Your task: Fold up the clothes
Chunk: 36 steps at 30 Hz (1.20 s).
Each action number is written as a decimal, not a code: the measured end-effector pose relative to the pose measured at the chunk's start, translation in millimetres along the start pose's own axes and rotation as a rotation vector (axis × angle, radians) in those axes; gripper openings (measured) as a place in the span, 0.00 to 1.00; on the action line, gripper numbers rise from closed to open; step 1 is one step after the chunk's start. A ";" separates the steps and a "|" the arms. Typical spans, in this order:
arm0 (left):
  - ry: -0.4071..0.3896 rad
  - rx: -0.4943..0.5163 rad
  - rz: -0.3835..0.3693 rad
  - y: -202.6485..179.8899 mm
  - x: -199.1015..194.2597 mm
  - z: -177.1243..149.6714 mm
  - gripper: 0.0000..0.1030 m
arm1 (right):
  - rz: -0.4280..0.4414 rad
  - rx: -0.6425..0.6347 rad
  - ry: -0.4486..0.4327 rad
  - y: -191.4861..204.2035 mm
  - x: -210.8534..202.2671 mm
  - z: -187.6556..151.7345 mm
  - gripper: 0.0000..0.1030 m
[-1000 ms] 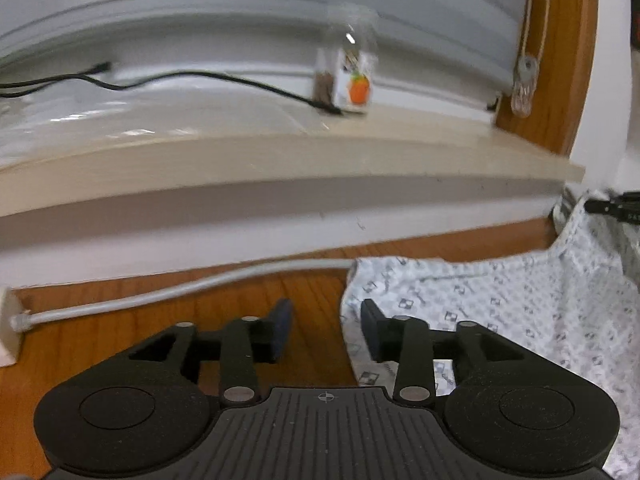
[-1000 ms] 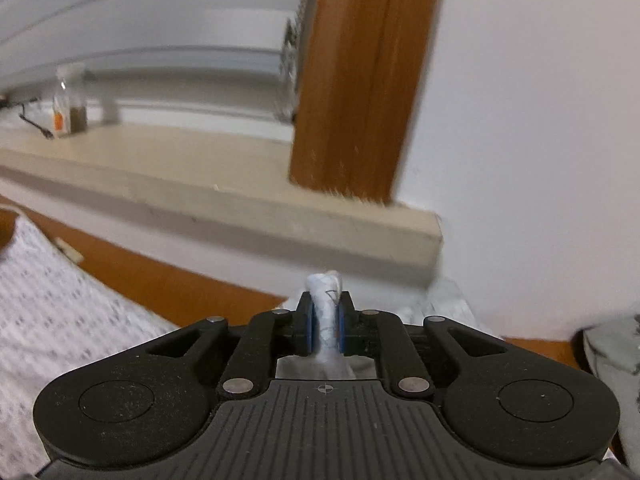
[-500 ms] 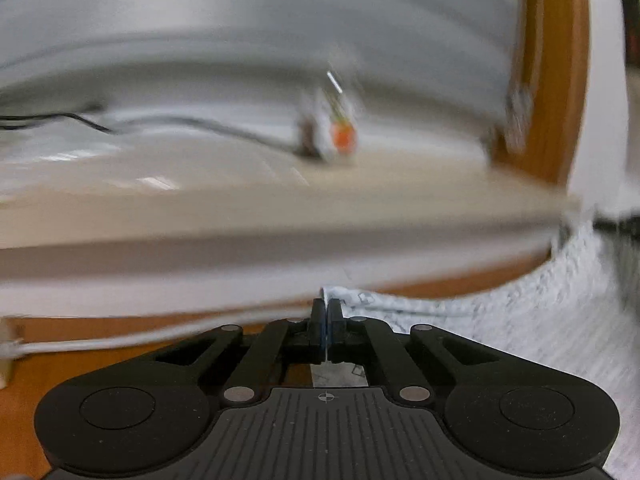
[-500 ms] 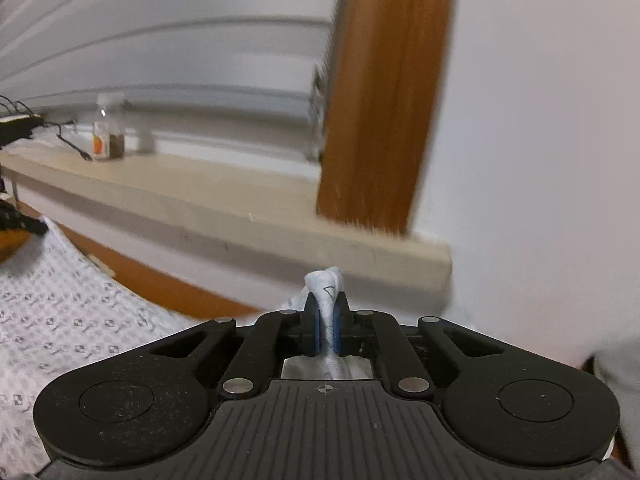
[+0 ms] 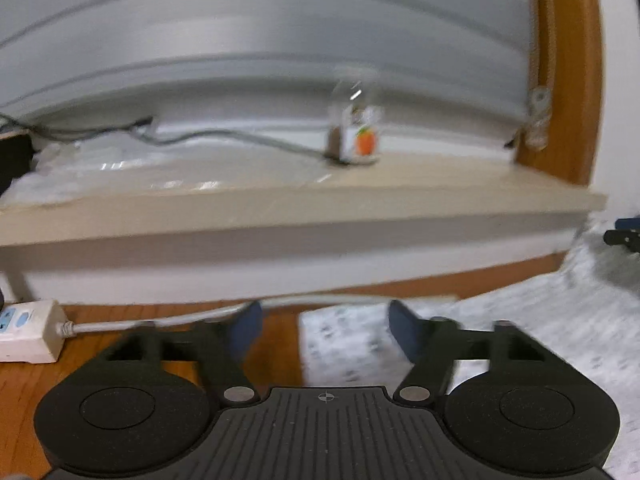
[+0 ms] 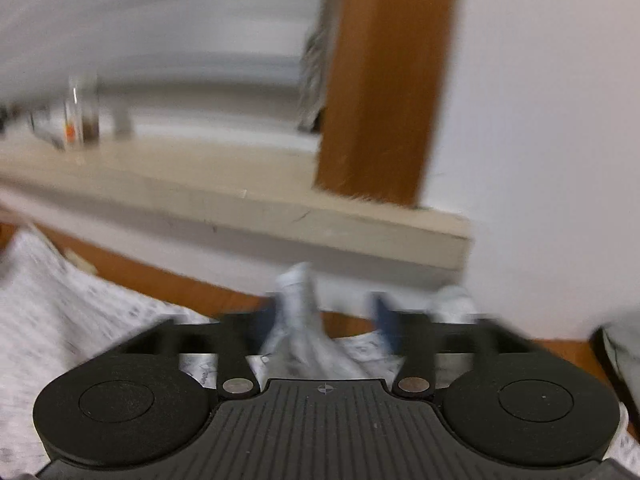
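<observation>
I see the garment (image 5: 520, 332) on the table (image 5: 132, 340) near me, the sill (image 5: 280, 200) beyond, a jar (image 5: 356, 136) on it.

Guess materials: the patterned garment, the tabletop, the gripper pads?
Patterned garment: thin woven cloth, probably cotton, matte; it bunches softly. Tabletop: orange-brown wood or wood-look laminate, slight sheen; blur hides grain. Left gripper pads: dark blue, matte, likely rubber or foam.
</observation>
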<state>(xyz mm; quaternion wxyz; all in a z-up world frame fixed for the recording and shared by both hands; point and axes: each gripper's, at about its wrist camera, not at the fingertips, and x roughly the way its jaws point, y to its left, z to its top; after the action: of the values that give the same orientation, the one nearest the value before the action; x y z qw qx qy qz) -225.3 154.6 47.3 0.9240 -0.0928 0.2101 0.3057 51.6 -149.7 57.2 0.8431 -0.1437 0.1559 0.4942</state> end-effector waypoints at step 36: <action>0.223 0.135 -0.307 -94.9 -23.2 -47.3 0.90 | -0.097 0.192 0.217 -149.1 -74.4 -87.6 0.71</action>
<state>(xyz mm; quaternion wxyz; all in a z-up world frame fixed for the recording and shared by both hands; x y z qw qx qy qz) -200.5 52.7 19.4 0.9350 -0.0946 0.3144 0.1344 137.4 -313.2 20.7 0.8541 -0.1224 0.2856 0.4171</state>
